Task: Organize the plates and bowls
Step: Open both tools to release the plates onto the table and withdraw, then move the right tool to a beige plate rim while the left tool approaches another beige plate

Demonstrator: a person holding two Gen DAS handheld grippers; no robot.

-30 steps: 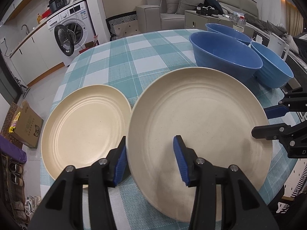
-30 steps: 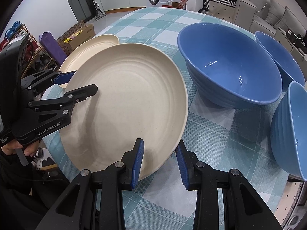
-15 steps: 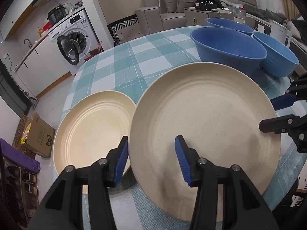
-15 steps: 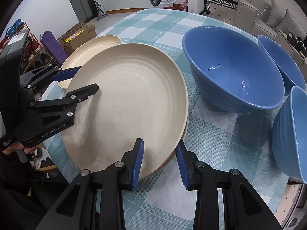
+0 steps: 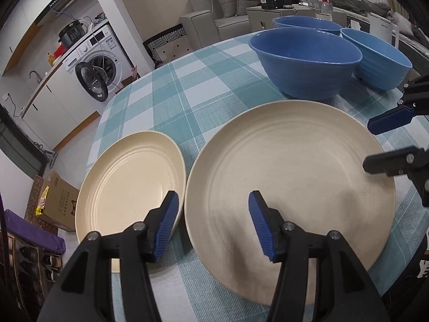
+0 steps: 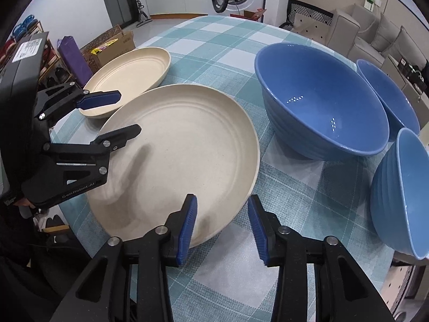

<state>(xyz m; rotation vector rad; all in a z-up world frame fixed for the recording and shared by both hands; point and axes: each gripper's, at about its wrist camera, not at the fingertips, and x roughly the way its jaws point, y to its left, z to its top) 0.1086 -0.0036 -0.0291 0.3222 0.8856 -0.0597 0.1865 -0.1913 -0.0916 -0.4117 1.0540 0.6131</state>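
A large cream plate [image 5: 292, 177] [image 6: 182, 150] lies flat on the checked tablecloth, with a smaller cream plate [image 5: 131, 177] [image 6: 131, 75] to its left. My left gripper [image 5: 213, 224] [image 6: 118, 115] is open and empty, its fingers astride the large plate's left rim. My right gripper [image 6: 221, 226] [image 5: 380, 139] is open and empty, its fingers astride the plate's right rim. Three blue bowls stand behind: a big one [image 5: 305, 59] [image 6: 321, 110], one further back [image 5: 305, 24] [image 6: 388, 94] and one at the right [image 5: 375, 56] [image 6: 402, 196].
The round table [image 5: 193, 99] has a teal and white checked cloth. A washing machine [image 5: 96, 64], a cardboard box [image 5: 51, 201] and a shoe rack stand on the floor to the left. Sofas [image 5: 241, 2] stand behind the table.
The large plate has come down from a tilted, lifted pose to lie flat on the cloth. Both grippers have drawn back and up a little, still open around its rim.
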